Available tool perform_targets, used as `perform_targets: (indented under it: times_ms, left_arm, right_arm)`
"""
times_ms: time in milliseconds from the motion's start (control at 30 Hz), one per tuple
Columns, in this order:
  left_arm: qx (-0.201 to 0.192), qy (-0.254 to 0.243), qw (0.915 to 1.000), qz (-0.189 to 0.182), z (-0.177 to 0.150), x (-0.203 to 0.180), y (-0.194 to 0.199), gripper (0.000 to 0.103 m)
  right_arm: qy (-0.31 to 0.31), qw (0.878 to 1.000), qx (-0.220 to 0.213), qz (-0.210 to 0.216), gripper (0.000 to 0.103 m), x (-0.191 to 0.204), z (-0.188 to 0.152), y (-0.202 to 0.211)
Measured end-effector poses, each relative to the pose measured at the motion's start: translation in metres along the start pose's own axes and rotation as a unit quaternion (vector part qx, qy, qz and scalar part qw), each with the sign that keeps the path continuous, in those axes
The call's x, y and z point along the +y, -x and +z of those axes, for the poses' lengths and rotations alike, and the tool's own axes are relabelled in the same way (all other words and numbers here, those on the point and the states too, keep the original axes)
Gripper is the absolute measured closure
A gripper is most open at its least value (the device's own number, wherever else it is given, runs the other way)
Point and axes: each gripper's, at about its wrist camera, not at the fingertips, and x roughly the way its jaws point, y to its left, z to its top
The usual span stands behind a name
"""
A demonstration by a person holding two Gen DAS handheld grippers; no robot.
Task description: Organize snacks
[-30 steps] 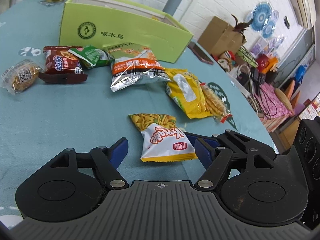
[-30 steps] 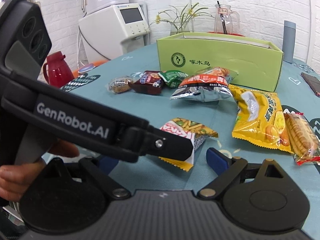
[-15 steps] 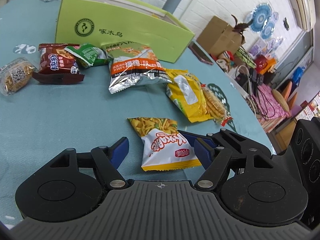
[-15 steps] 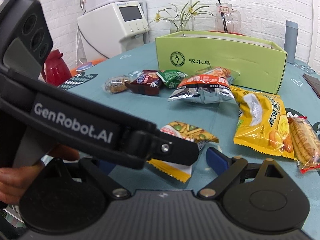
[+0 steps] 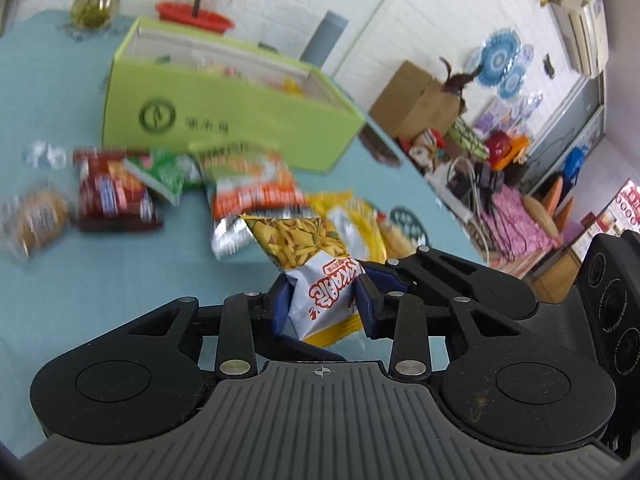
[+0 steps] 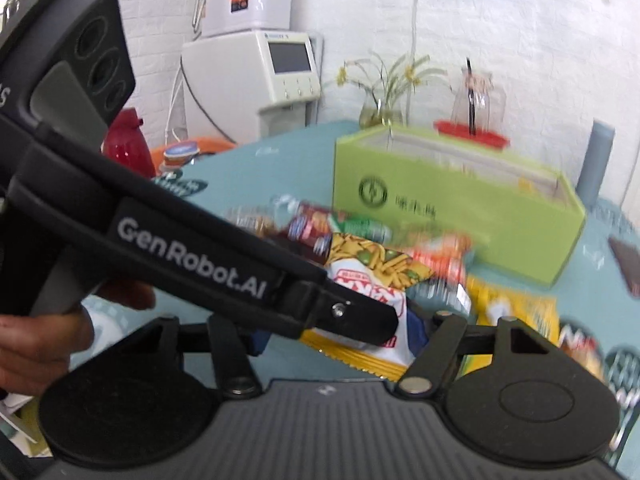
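My left gripper is shut on a small white and yellow snack packet and holds it lifted off the blue table, below the green box. The same packet shows in the right wrist view, clamped by the left gripper's arm crossing in front. My right gripper sits just behind that packet; its blue fingers stand apart and hold nothing. Other snacks lie on the table: a red packet, a green packet, a silver and orange bag, a yellow bag.
A wrapped cake lies at the far left. A flower vase, a glass jug on a red tray and a grey cylinder stand behind the box. A phone lies at the right. The table's right edge is close.
My left gripper has closed on the white and yellow packet and lifted it off the table. Both views have risen and blurred with the motion.
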Motion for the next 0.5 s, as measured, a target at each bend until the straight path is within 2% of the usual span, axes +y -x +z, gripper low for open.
perform_targets:
  times_ms: [200,300,433,467,500]
  left_arm:
    - [-0.058,-0.040,0.9971,0.028,0.086,0.010,-0.002,0.088]
    - [-0.073,-0.052,0.9947,0.051,0.132,0.024,-0.017,0.087]
    - [-0.072,-0.047,0.9931,0.079,0.174,0.054,-0.047,0.086]
    - [-0.071,-0.042,0.9924,0.091,0.180,0.063,-0.055,0.081]
    - [-0.071,-0.037,0.9918,0.100,0.184,0.071,-0.060,0.071]
  right_arm:
    - [0.053,0.998,-0.043,-0.006,0.026,-0.035,0.076,-0.044]
    - [0.049,0.998,-0.045,-0.003,0.026,-0.060,0.109,-0.080]
    - [0.025,0.999,-0.027,0.011,0.024,-0.087,0.129,-0.127]
    - [0.017,1.000,-0.022,0.013,0.021,-0.092,0.130,-0.136]
    - [0.012,1.000,-0.020,0.012,0.020,-0.095,0.131,-0.140]
